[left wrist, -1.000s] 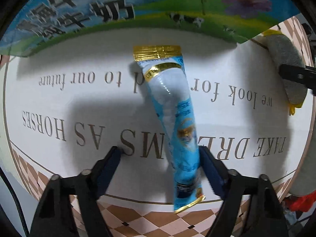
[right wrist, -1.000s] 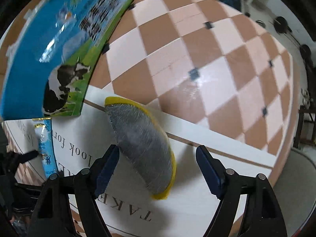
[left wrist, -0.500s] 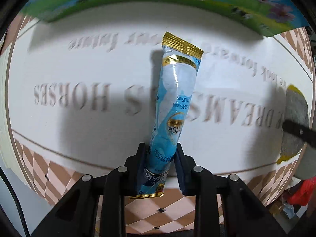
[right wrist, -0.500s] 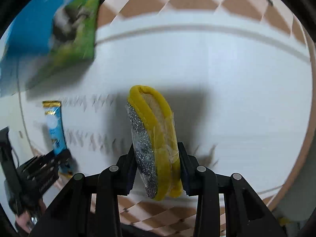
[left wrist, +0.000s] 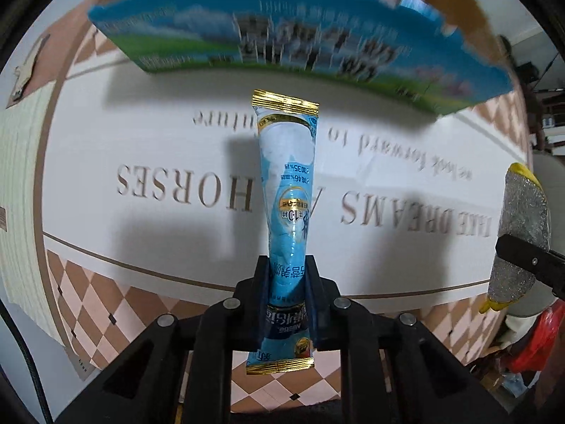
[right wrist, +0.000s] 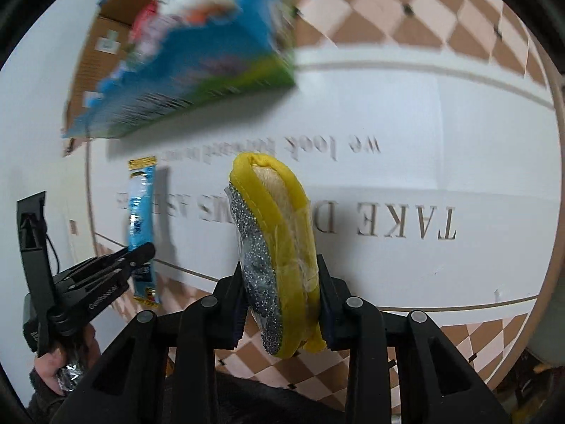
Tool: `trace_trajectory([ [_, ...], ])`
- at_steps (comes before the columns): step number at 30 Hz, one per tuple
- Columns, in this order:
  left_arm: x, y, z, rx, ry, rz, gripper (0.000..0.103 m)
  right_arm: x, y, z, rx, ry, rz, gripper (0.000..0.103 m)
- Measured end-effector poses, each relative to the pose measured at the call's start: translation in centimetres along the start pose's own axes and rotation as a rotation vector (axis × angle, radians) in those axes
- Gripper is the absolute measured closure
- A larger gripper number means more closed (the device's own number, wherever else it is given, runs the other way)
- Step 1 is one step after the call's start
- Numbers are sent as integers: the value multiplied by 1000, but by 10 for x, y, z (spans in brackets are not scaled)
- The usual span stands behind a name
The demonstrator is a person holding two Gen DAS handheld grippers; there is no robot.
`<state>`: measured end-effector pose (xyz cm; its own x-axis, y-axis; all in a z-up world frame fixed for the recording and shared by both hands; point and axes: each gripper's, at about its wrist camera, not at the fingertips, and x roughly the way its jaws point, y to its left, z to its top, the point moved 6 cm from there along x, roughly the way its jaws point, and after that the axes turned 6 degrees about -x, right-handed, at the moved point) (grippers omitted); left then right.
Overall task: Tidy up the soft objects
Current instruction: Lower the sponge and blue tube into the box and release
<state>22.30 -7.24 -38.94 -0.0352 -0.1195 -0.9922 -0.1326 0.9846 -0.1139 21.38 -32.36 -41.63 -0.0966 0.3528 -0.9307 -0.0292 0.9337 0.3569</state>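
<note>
Two soft items are held clear of the white mat (left wrist: 106, 162): the blue sachet (left wrist: 287, 190) is clamped near its lower end by the left gripper (left wrist: 286, 304), the yellow scrubbing sponge (right wrist: 279, 247) by the right gripper (right wrist: 282, 304), presumably for transfer to the carton (right wrist: 176, 56).

one sachet (left wrist: 286, 190), one sponge (right wrist: 279, 247), one carton (left wrist: 289, 42), one mat (left wrist: 141, 148)
</note>
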Motion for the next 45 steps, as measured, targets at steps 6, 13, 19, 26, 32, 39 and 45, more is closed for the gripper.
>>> trace_trajectory([
  [6,-61,17,18,14,-76,-74,88,-54,24,22,-50,-87,31,68],
  [13,-115,-14,52,51,-193,-138,88,-97,86,58,-87,-197,60,68],
  [19,-132,-12,133,86,-276,-70,88,-116,95,103,-60,-246,38,68],
  [26,-97,8,237,77,-209,-9,87,-96,89,180,22,-267,-58,68],
  [32,-51,19,293,95,-121,93,87,-57,74,233,84,-198,-93,68],
  [39,-11,31,321,92,-43,194,85,-24,68,258,96,-149,-150,68],
  [45,-6,38,325,34,12,164,76,-13,76,270,67,-142,-185,63],
])
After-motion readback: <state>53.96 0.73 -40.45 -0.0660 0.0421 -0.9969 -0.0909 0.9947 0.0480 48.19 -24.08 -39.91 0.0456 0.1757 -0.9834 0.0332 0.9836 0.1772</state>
